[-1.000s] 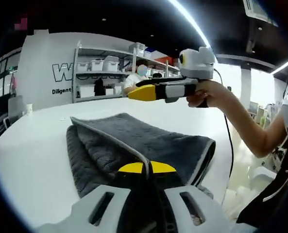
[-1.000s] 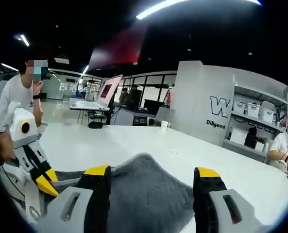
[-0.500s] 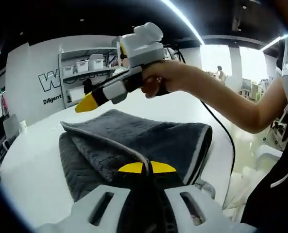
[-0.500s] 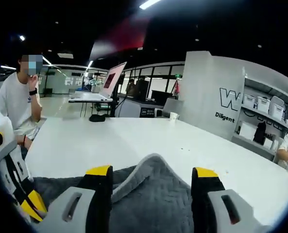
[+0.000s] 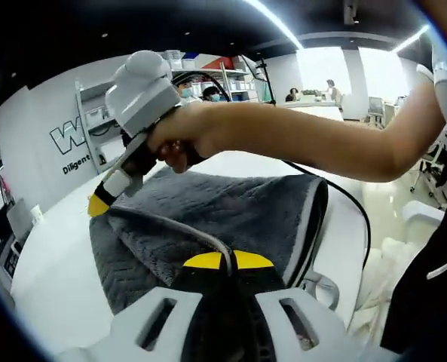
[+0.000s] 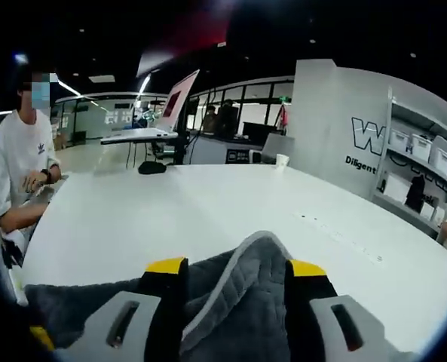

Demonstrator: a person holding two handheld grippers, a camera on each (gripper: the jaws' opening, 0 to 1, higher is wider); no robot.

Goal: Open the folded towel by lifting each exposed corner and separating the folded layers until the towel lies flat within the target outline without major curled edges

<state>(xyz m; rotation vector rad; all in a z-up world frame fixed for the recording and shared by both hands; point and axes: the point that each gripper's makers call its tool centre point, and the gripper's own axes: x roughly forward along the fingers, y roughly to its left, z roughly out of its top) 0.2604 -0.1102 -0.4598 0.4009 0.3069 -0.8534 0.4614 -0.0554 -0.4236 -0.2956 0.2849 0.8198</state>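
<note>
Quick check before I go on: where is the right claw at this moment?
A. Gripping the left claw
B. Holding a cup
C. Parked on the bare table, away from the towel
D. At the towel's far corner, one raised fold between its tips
D: in the right gripper view the right claw has its yellow tips either side of the gray towel fold.

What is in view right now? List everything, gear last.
towel: one, dark grey with a pale edge band, folded on the white table.
cup: one, white, far side of the table.
laptop: one, open, on a far desk.
shelving: one grey rack with white bins, by the wall.
seated person: one, white shirt, at the table's edge.
left gripper: yellow-tipped jaws shut on the towel's edge band.
right gripper: jaws astride a raised towel corner, apart.
</note>
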